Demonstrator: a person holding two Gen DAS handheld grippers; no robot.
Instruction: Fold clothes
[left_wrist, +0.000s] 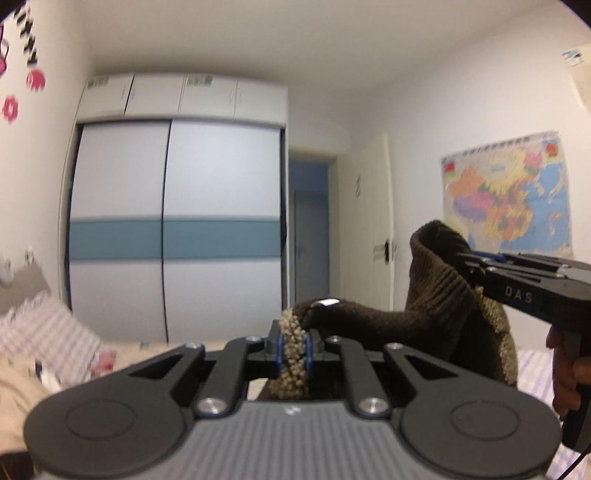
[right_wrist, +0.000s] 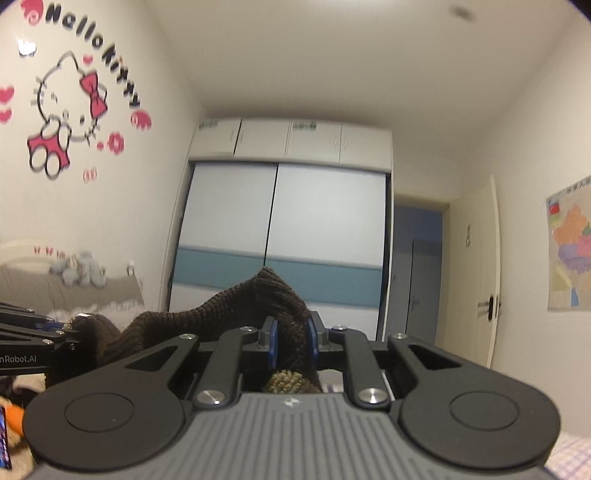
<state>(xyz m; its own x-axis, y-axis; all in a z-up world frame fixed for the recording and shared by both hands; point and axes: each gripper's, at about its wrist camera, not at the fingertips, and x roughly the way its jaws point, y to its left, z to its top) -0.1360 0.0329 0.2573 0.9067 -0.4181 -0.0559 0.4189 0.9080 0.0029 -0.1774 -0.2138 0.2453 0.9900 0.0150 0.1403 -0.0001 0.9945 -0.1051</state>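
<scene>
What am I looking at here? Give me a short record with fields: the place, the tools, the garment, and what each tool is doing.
place: bedroom with a white and blue wardrobe, a map poster and a cartoon cat wall sticker
tools: two hand-held grippers, one in each of a person's hands
garment: dark brown knitted sweater with a tan fuzzy inside
left hand-held gripper: shut on a tan fuzzy edge of the sweater
right hand-held gripper: shut on a brown ribbed part of the sweater
garment position: held up between both tools, above the bed

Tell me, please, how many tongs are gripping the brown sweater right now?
2. The left tongs clamp its fuzzy tan edge; the right tongs clamp the ribbed part of the sweater, which hangs between them.
</scene>
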